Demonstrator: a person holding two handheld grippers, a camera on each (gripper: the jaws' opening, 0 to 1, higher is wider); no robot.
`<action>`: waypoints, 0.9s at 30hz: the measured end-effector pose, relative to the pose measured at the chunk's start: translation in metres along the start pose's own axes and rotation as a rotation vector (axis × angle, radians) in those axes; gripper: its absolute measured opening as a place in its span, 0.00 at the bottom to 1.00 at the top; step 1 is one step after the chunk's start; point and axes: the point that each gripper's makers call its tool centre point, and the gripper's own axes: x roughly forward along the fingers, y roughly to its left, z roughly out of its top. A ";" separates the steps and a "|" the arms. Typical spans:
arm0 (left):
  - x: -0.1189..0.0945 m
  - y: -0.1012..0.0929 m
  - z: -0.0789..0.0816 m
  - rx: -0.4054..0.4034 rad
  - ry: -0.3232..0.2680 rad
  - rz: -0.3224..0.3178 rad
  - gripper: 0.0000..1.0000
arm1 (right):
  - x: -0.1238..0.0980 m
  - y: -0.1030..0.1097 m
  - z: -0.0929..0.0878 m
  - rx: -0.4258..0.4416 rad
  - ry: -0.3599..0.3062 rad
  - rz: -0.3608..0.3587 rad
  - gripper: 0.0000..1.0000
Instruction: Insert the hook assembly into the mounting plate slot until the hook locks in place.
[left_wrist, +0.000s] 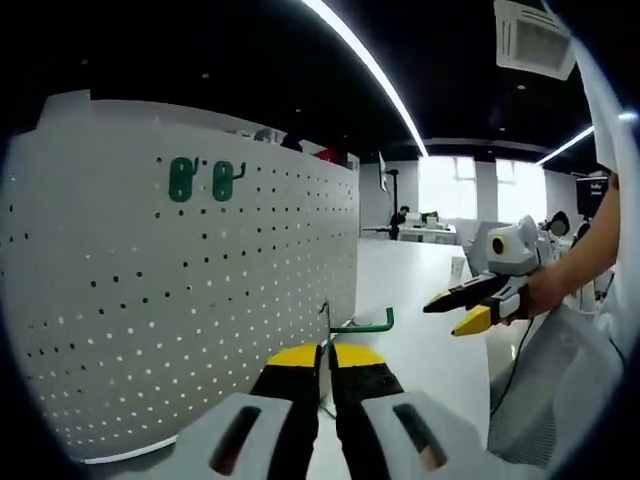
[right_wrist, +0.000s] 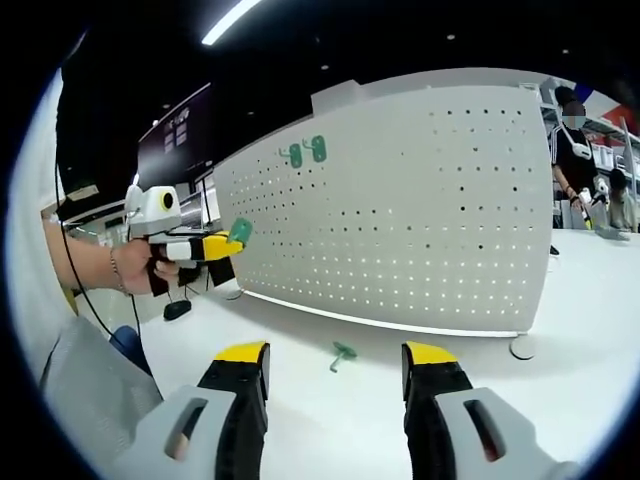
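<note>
My left gripper (left_wrist: 326, 372) has its fingers pinched on a green hook (left_wrist: 362, 325), held near the white pegboard (left_wrist: 190, 290). I should square its plate to the holes and press straight in. My right gripper (right_wrist: 335, 372) hangs wide and empty over the tabletop (right_wrist: 300, 400), where a spare hook (right_wrist: 343, 352) lies (no containers here). Two hooks (left_wrist: 200, 180) already hang high.

White pegboard (left_wrist: 180, 290) filling the nine o'clock side, two green hooks (left_wrist: 205, 180) mounted near its top, left gripper (left_wrist: 326, 372) at six o'clock clamped on a green hook (left_wrist: 362, 324), right gripper (left_wrist: 452, 312) at three o'clock, jaws parted, in a hand (left_wrist: 545, 292)
</note>
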 end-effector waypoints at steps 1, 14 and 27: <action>0.000 0.000 0.000 0.001 -0.001 0.002 0.03 | 0.000 0.000 0.000 -0.001 0.001 0.000 0.51; -0.002 0.001 -0.002 -0.006 0.002 0.014 0.03 | -0.001 0.005 0.013 -0.001 -0.045 0.018 0.51; -0.002 0.004 -0.002 -0.011 -0.004 0.022 0.03 | -0.004 0.020 0.044 0.006 -0.176 0.084 0.51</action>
